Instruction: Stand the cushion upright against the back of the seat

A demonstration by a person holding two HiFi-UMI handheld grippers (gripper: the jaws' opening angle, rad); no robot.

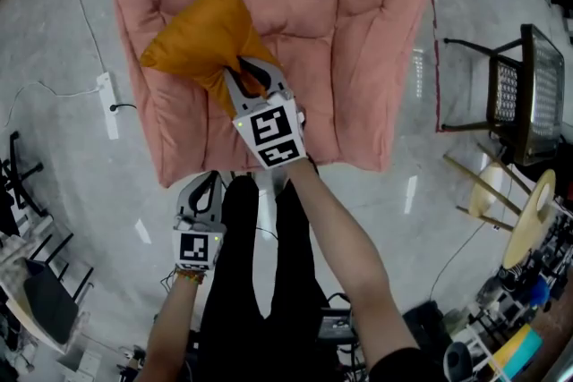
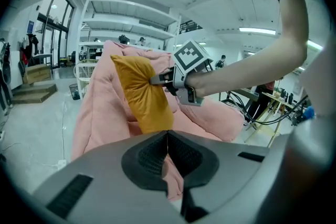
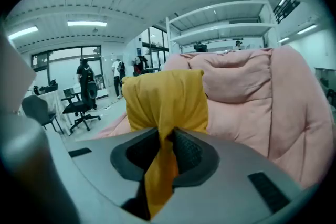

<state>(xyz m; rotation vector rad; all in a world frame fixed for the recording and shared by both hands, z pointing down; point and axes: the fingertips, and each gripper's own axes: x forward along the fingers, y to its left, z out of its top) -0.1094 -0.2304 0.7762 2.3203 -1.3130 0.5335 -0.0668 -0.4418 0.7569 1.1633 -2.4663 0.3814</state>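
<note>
One corner pinched: right tongs (image 1: 251,78) clench the yellow cushion (image 1: 199,33) over the pink seat (image 1: 358,40).
Closed and empty, left tongs (image 1: 204,190) hang back; the thin fabric pinch may slip, dropping the cushion flat.

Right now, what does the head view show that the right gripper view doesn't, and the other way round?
Head view only: the left gripper, short of the pink seat, the floor and a black chair at the side. Right gripper view only: the orange cushion pinched between its jaws, and an office chair behind. Both: the cushion held by the right gripper over the seat.
</note>
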